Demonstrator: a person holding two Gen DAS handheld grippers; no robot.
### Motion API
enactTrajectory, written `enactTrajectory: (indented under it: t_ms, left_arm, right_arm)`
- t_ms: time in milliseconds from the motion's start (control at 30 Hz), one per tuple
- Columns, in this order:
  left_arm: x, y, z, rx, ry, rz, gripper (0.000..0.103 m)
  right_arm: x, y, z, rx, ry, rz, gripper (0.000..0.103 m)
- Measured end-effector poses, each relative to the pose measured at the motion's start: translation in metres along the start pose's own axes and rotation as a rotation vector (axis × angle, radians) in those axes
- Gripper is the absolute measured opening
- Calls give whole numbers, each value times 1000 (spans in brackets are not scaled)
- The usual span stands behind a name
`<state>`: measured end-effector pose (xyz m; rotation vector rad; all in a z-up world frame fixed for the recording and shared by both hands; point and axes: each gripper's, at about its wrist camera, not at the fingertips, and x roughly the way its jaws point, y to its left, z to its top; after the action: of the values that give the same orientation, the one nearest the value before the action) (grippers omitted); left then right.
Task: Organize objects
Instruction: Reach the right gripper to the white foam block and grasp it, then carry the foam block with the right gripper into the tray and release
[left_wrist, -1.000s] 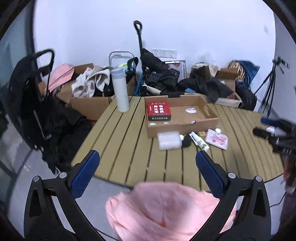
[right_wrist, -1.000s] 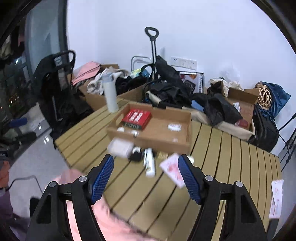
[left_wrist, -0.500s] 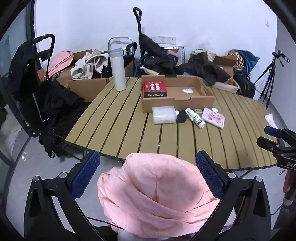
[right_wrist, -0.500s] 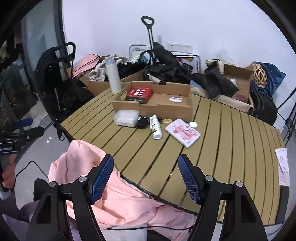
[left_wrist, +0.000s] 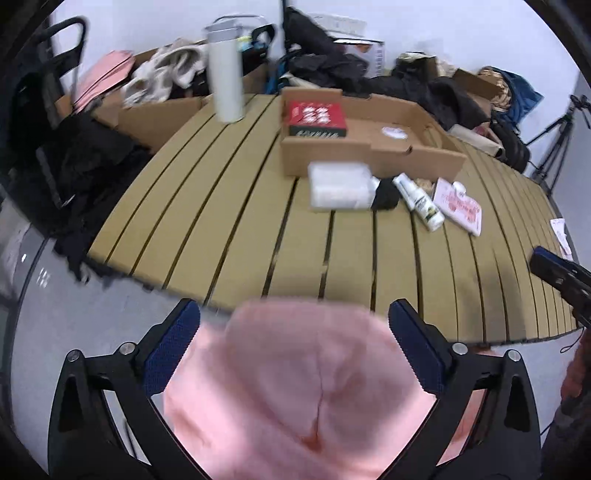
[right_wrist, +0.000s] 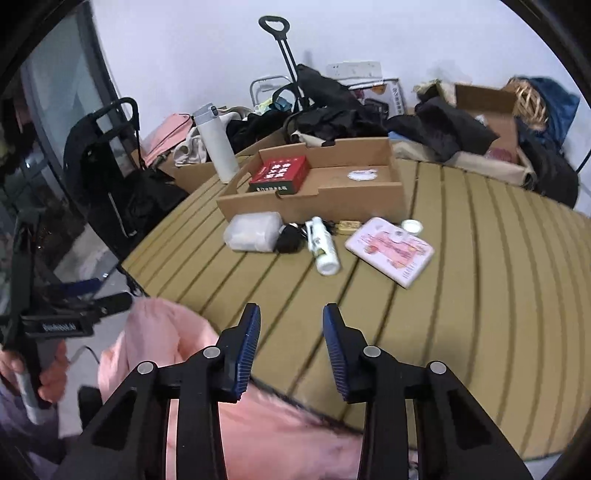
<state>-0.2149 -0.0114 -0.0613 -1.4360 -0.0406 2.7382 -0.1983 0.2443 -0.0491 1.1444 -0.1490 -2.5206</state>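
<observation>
Our left gripper (left_wrist: 294, 322) spread wide and closing over pink cloth (left_wrist: 306, 387) at the table's (left_wrist: 229, 221) near edge, our right gripper (right_wrist: 291, 317) closing, nothing between its pads, far off a cardboard box (right_wrist: 317, 201) holding a red packet (right_wrist: 280, 173), a white bottle (right_wrist: 323, 245) just before it

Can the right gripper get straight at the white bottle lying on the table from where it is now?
Probably yes. The right gripper, jaws closing on nothing, hangs over the near table edge, and only bare slats lie between it and the white bottle.
</observation>
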Motion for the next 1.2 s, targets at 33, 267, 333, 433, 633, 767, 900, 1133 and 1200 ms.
enactTrajectory:
  t_ms: [33, 267, 333, 433, 633, 767, 900, 1133, 1200]
  left_arm:
    - [6, 1, 8, 9, -21, -18, 93]
    - [86, 9, 74, -38, 1, -155, 59]
    - [108, 13, 86, -64, 29, -199, 54]
    - [138, 17, 96, -86, 60, -287, 46]
    - [161, 36, 91, -168, 80, -399, 25]
    - [147, 38, 84, -178, 64, -388, 18]
    - [107, 28, 69, -154, 19, -373, 18]
    - [56, -18, 7, -100, 37, -428, 18]
    - [58, -34, -7, -75, 64, -440, 18]
  right_arm:
    - [10, 0, 7, -3, 13, 9, 38]
    - [113, 19, 64, -6, 97, 108, 38]
    - [142, 24, 77, 3, 106, 119, 38]
    - [181, 23, 92, 25, 126, 114, 38]
    - [226, 16, 94, 88, 181, 152, 35]
    - [223, 15, 95, 96, 194, 170, 32]
    - [183, 39, 87, -32, 155, 141, 31]
    - [100, 33, 29, -1, 151, 127, 31]
    - [83, 27, 9, 10, 154, 91, 31]
